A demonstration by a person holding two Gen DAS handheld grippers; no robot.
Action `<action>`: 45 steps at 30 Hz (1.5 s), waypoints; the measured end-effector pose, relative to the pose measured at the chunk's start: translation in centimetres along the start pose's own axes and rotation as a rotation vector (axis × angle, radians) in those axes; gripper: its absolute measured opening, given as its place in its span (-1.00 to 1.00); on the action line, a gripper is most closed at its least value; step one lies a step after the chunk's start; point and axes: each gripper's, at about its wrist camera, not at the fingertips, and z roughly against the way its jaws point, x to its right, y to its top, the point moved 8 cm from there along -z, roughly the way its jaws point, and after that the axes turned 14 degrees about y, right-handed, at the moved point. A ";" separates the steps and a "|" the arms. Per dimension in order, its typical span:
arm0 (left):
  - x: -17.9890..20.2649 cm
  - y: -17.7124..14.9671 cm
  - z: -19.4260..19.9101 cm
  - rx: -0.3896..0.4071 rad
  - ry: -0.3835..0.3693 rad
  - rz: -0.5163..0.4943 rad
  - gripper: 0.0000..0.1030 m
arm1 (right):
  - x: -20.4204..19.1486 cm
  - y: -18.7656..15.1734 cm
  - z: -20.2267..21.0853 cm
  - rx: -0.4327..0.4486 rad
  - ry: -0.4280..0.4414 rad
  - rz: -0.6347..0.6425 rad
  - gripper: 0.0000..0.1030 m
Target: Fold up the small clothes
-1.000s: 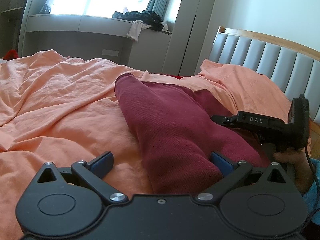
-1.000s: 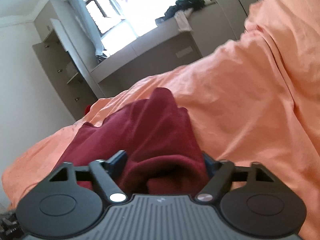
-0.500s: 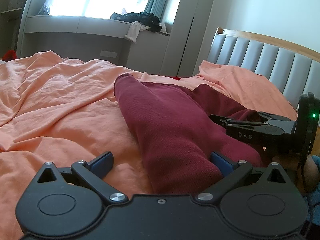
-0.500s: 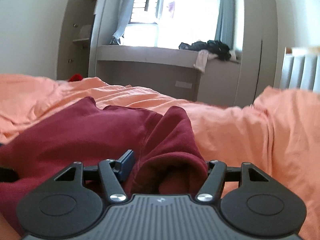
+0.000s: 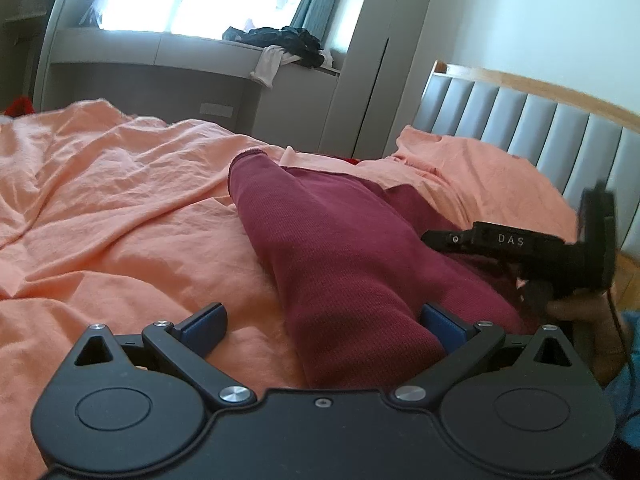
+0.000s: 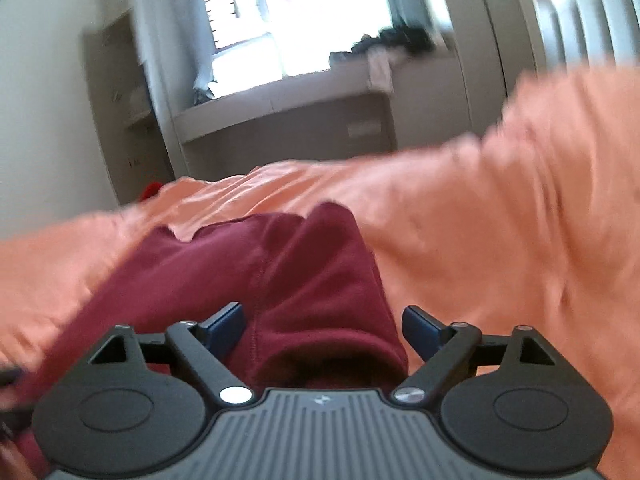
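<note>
A dark red knit garment (image 5: 340,248) lies on the orange bedsheet (image 5: 120,208), one sleeve or leg stretched away from me. My left gripper (image 5: 324,320) is open, its jaws wide, with the near end of the garment lying between them against the right pad (image 5: 440,322). My right gripper (image 5: 500,240) shows at the right of the left wrist view, over the garment. In the right wrist view the right gripper (image 6: 324,320) is open, with a bunched fold of the garment (image 6: 312,280) between the blue pads (image 6: 226,318).
A grey padded headboard (image 5: 540,128) with a wooden rim stands at the right. A grey window ledge (image 5: 180,52) with dark clothes (image 5: 280,38) piled on it runs along the back. An orange pillow (image 5: 480,172) lies by the headboard.
The right gripper has swung and tilted, and its view is now blurred; its jaws have opened wider around the fold. The left gripper has stayed almost still.
</note>
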 end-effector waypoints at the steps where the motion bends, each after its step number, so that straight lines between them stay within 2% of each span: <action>1: -0.2 0.2 0.0 -0.009 -0.016 0.025 0.99 | 0.8 -0.2 -0.2 -0.001 0.036 -0.079 0.74; 3: -0.6 0.9 0.0 -0.034 -0.051 0.074 0.99 | 2.1 -0.5 -0.4 0.003 0.093 -0.204 0.74; 4: -0.8 1.2 -0.1 -0.050 -0.069 0.104 0.99 | 2.5 -0.6 -0.5 0.005 0.102 -0.224 0.74; 6: -1.3 1.9 -0.4 -0.079 -0.077 0.168 0.99 | 2.5 -0.6 -0.6 0.002 0.098 -0.203 0.74; 8: -1.8 2.2 -1.0 -0.098 -0.037 0.200 0.99 | 2.4 -0.6 -0.7 0.004 0.083 -0.182 0.74; 13: -1.9 2.8 -3.1 -0.143 0.006 0.203 0.99 | 2.1 -0.9 -0.9 0.018 0.053 -0.163 0.82; 16: -1.6 2.9 -3.4 -0.132 0.034 0.156 0.99 | 2.0 -0.9 -0.6 0.021 0.046 -0.159 0.84; 19: -1.7 2.8 -3.3 -0.133 0.034 0.160 0.99 | 1.9 -0.9 -0.6 0.024 0.046 -0.159 0.83; 24: -1.8 2.7 -3.4 -0.137 0.026 0.164 0.99 | 1.4 -0.8 -0.3 0.042 0.085 -0.164 0.47; 31: -1.8 2.6 -3.5 -0.131 0.011 0.164 0.99 | 1.3 -0.6 -0.2 0.046 0.118 -0.185 0.26; 33: -1.8 2.7 -3.6 -0.138 -0.012 0.165 0.98 | 0.8 -0.4 -0.1 0.050 0.135 -0.171 -0.11; 34: -1.7 2.8 -3.6 -0.144 -0.030 0.161 0.97 | 0.4 -0.3 0.0 0.052 0.134 -0.150 -0.20; 35: -1.6 2.9 -3.6 -0.144 -0.043 0.162 0.90 | -0.2 -0.1 0.1 0.055 0.127 -0.109 -0.38; 36: -1.5 3.0 -3.6 -0.143 -0.054 0.166 0.79 | -0.8 0.1 0.2 0.060 0.119 -0.070 -0.48; 37: -1.4 3.0 -3.5 -0.143 -0.072 0.170 0.70 | -1.4 0.4 0.4 0.069 0.111 -0.033 -0.50; 39: -1.3 3.3 -3.4 -0.144 -0.102 0.178 0.26 | -2.3 0.9 0.6 0.088 0.111 0.004 -0.57; 40: -1.2 3.4 -3.3 -0.140 -0.114 0.181 0.12 | -2.7 1.2 0.7 0.101 0.110 0.019 -0.58; 42: -1.3 3.9 -3.0 -0.128 -0.110 0.181 -0.29 | -3.7 1.7 0.9 0.128 0.110 0.056 -0.60; 44: -1.5 4.6 -2.5 -0.109 -0.103 0.172 -0.54 | -4.8 2.1 1.0 0.154 0.113 0.098 -0.62; 45: -1.7 5.0 -2.2 -0.099 -0.103 0.167 -0.58 | -5.5 2.4 1.1 0.175 0.116 0.125 -0.63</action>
